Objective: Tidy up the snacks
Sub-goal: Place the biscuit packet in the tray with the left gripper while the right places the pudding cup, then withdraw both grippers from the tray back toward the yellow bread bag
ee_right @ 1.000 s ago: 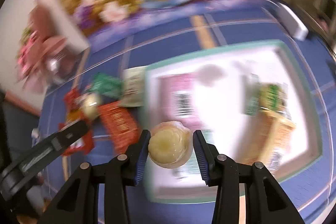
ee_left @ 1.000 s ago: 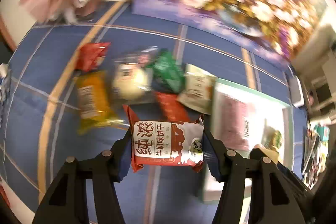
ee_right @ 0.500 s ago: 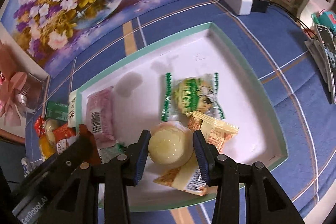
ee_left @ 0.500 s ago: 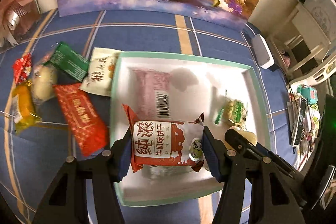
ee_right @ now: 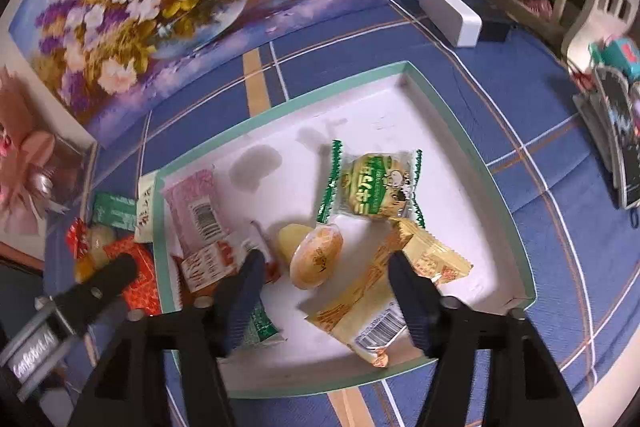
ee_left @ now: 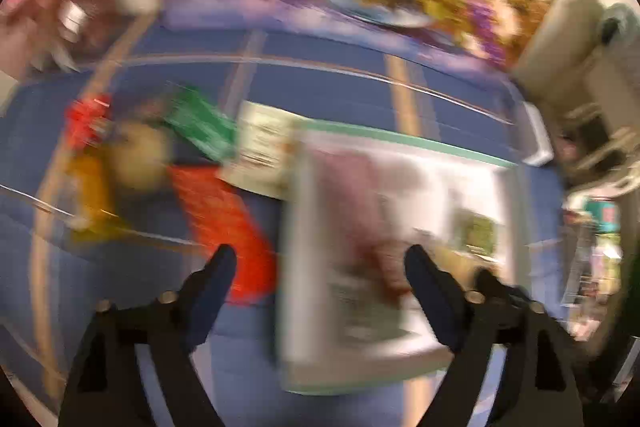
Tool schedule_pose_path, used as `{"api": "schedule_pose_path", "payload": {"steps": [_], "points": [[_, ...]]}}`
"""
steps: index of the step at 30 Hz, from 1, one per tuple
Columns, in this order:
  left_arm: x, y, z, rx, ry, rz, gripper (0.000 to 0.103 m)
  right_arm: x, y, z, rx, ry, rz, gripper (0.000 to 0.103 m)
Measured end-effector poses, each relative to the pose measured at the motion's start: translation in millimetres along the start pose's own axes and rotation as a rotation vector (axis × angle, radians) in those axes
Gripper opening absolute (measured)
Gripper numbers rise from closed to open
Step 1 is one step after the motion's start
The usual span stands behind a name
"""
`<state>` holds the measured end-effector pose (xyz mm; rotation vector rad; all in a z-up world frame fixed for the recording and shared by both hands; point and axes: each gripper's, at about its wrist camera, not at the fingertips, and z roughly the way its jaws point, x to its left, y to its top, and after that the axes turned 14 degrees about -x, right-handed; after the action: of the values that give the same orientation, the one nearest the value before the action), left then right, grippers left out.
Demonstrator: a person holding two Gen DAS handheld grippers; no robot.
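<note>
On the bench [ee_right: 540, 163], left of the tray, lie loose snacks: a green packet [ee_right: 114, 213], a small red packet [ee_right: 76, 241] and a flat red packet [ee_right: 138, 273], the last just beside the tray's left wall. The left gripper [ee_left: 320, 263] hangs over that wall with its jaws spread wide, having just been opening; nothing is pinched between them, though the left wrist view is badly blurred. The white tray [ee_right: 452, 131] with its green rim holds a pink packet [ee_right: 196, 211] at its left side and, below that, the red-and-white biscuit packet [ee_right: 208, 261], lying free. Next comes the right gripper [ee_right: 324, 263], its jaws also apart and just opened; the round yellow cake [ee_right: 316, 261] lies on the tray floor between the fingers, touching neither pad. Behind it sits a green-and-white wrapped snack [ee_right: 376, 187], and to the right a yellow packet [ee_right: 416, 267] rests partly under the right finger.
</note>
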<state>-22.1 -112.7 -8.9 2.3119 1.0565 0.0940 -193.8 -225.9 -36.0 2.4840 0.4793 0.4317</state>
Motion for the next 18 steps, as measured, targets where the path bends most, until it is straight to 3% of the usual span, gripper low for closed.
{"api": "schedule_pose_path", "payload": {"steps": [3, 7, 11, 18], "points": [[38, 0, 0, -0.016, 0.184, -0.001, 0.088, 21, -4, 2, 0.014, 0.033, -0.047, 0.072], [94, 2, -5, -0.023, 0.320, -0.063, 0.089, 54, -10, 1, 0.014, 0.063, -0.098, 0.086], [134, 4, -15, -0.047, 0.398, -0.116, 0.095, 84, -16, -1, 0.010, 0.110, -0.148, 0.103], [181, 5, -33, -0.085, 0.436, -0.231, 0.100, 131, -31, -3, 0.003, 0.144, -0.225, 0.103]]}}
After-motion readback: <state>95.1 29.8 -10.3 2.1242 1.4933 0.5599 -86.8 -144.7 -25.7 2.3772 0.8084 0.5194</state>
